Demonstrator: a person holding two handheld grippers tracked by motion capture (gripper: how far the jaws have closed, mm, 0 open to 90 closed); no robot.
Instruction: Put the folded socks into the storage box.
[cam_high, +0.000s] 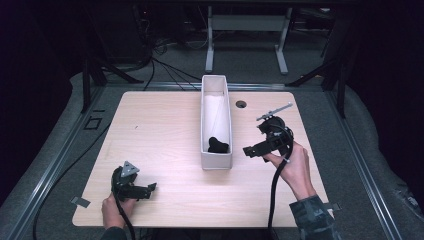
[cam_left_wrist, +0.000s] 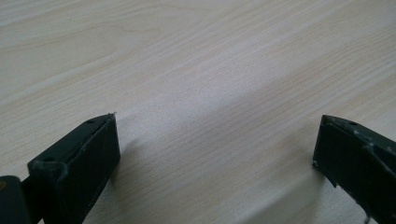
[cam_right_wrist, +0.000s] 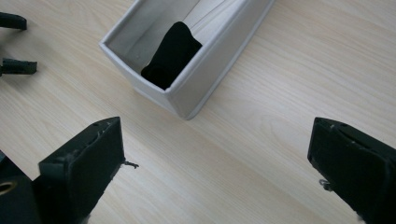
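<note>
A long white bin stands lengthwise in the middle of the wooden table. A black bundle of cloth lies at its near end, also seen inside the bin as a dark folded cloth in the right gripper view. My right gripper hovers just right of the bin's near end, open and empty, its jaws wide apart. My left gripper rests low at the table's near left, open, with bare wood between its fingers.
A small round hole sits in the table right of the bin. Beyond the far edge stand a white desk frame and cables on the floor. The left gripper's fingertips show at the left edge of the right gripper view.
</note>
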